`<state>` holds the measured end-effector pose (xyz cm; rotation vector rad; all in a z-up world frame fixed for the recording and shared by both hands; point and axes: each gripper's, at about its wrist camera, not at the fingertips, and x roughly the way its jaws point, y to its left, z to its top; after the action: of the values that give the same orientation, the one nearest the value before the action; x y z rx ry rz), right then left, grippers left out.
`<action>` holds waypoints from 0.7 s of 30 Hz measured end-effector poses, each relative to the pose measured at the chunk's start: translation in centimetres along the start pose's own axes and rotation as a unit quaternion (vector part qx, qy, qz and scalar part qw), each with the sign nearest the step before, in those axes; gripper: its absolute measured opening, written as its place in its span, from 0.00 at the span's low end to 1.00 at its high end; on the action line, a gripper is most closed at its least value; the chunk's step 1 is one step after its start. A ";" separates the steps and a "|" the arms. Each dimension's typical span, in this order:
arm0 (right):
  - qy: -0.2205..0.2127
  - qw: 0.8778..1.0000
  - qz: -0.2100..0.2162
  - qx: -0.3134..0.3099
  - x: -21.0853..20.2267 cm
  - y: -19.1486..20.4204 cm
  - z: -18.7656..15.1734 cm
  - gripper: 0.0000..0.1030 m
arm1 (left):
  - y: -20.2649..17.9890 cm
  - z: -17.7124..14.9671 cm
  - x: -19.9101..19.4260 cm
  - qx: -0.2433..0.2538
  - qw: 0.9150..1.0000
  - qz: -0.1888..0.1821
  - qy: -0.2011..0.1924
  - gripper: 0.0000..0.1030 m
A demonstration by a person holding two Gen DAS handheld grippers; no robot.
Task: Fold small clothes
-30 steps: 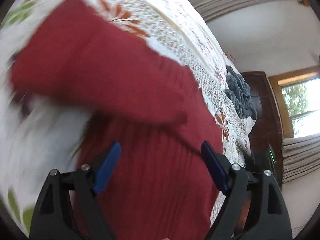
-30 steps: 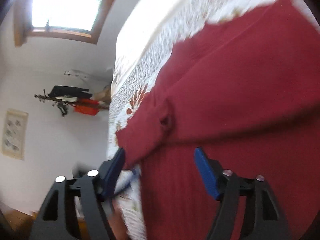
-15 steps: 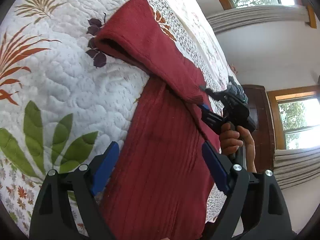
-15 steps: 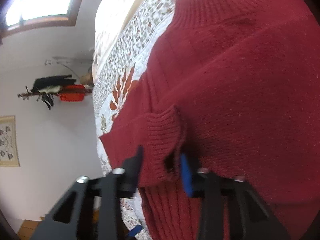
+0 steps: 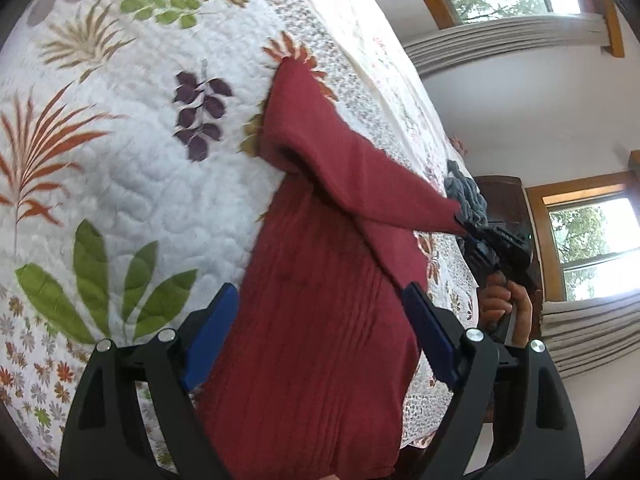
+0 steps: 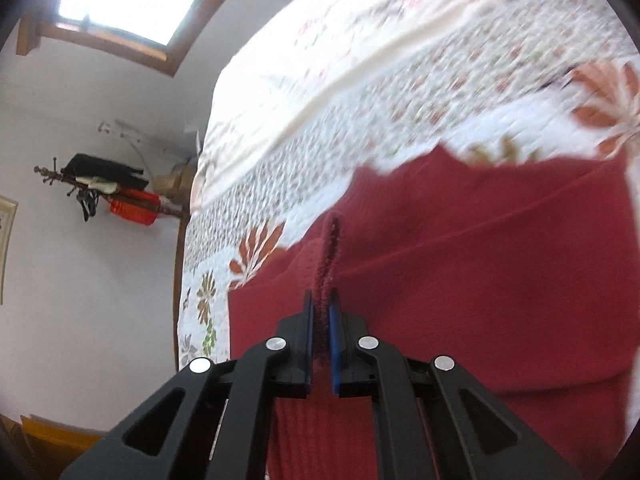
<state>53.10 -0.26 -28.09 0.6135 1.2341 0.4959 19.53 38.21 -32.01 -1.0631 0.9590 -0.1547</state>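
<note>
A red knit sweater (image 5: 320, 340) is laid on the bed's leaf-print quilt (image 5: 120, 152), its body flat, one sleeve (image 5: 360, 184) lifted off it. The sleeve cuff (image 6: 326, 280) is pinched between the closed jaws of the right hand-held gripper (image 6: 320, 344), held by a hand (image 5: 506, 308). The left hand-held gripper (image 5: 320, 340) is spread wide over the sweater's body, nothing grasped.

Step judged: a sleeve fold, cuff in hand. Next move likely calls for the cuff to be carried across the body and laid flat, slack kept out.

A grey bundled cloth (image 5: 468, 196) is noted further along the bed, apart from the sweater. A coat rack (image 6: 100, 188) is seen by the wall. No obstruction to the fold is seen.
</note>
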 end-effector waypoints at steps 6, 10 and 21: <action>-0.034 0.999 -0.021 0.017 -5.5 -5.0 0.9 0.06 | -2.2 2.9 1.0 0.013 1.000 -0.024 0.001 0.81; -0.041 0.998 -0.030 0.029 -6.9 -7.7 1.2 0.06 | -4.0 5.1 2.7 0.024 0.999 -0.037 0.009 0.80; -0.032 0.996 -0.048 0.068 -6.4 -15.7 0.4 0.06 | -7.2 11.5 10.9 0.036 0.997 -0.052 0.050 0.80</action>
<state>52.16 -16.12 -33.98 0.6766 1.2379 0.3102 36.75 36.37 -31.11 -1.0467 0.9809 -0.3292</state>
